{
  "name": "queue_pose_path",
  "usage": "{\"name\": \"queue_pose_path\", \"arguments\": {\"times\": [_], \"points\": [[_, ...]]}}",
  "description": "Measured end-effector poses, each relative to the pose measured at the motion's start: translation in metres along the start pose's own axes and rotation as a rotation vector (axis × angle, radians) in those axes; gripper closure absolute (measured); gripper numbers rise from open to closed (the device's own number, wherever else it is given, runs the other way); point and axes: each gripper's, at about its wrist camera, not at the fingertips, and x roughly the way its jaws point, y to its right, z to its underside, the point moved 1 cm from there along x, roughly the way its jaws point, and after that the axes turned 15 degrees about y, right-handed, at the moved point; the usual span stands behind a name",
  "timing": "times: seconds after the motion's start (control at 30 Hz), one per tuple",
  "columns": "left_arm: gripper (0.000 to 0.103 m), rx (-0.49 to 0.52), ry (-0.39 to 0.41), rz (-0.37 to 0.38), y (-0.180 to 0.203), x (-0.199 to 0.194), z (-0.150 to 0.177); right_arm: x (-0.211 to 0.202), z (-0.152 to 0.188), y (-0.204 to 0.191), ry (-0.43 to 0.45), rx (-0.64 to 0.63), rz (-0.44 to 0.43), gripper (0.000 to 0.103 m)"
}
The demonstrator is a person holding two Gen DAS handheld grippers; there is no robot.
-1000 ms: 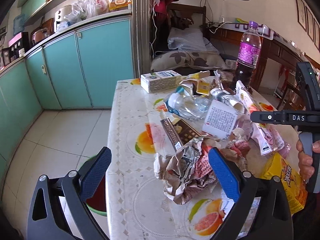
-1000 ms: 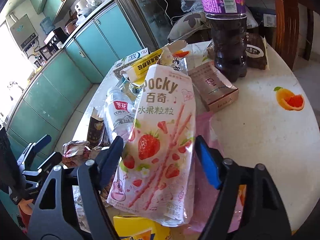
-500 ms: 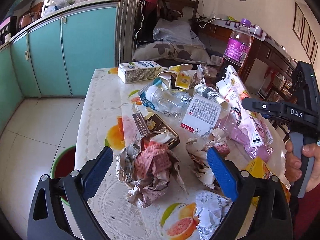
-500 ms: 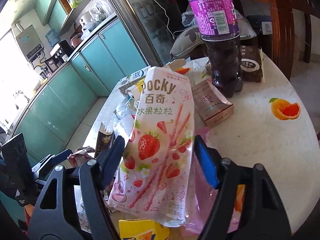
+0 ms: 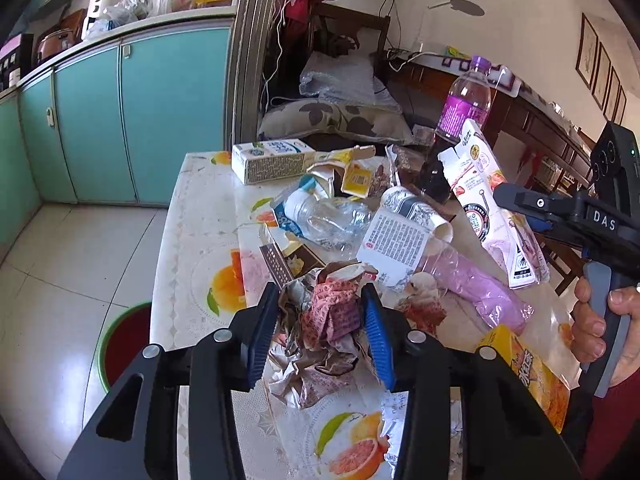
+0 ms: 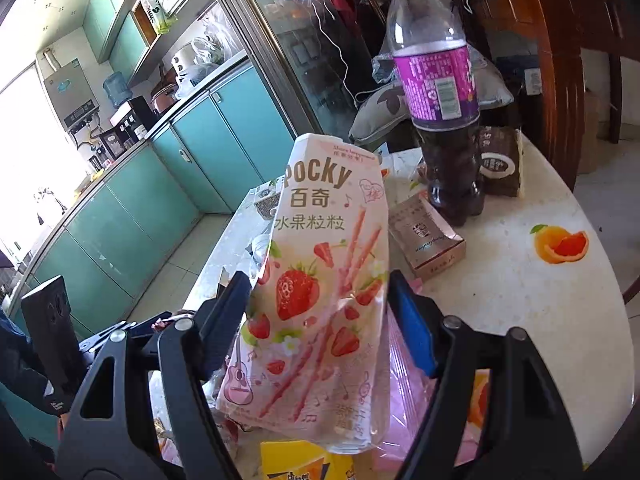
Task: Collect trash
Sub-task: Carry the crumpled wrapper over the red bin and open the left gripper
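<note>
Your left gripper [image 5: 320,320] just closed onto the paper wad [image 5: 328,316] | right gripper [image 6: 320,312], raised, still clamps the Pocky bag [image 6: 320,280].

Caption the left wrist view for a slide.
Left gripper closing on a crumpled wrapper on the cluttered table; right gripper holds a Pocky bag.

"Pocky" on the snack bag [image 6: 320,280] ("DAS" on the right gripper [image 5: 520,208]).

Bare tabletop [image 6: 520,300] right of the upright purple-labelled bottle [image 6: 440,92]; wrappers, cartons and crushed bottle [image 5: 320,216] crowding the rest.
</note>
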Motion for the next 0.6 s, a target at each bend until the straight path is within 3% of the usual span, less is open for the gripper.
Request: {"name": "queue_pose_path", "arguments": {"times": [0.17,0.3,0.37,0.6], "points": [[0.063,0.001,0.086,-0.057,-0.024,-0.019,-0.016,-0.011,-0.007,-0.015,0.066,-0.042,0.015,0.034],[0.063,-0.012,0.131,-0.197,-0.062,-0.025,-0.02,-0.018,-0.01,-0.032,0.101,-0.075,0.004,0.034],[0.063,-0.007,0.136,-0.271,-0.082,-0.024,-0.018,-0.02,-0.009,-0.047,0.11,-0.106,-0.016,0.034],[0.063,-0.12,0.098,-0.326,-0.141,-0.018,-0.008,-0.006,-0.004,-0.111,0.094,-0.205,-0.092,0.033]]}}
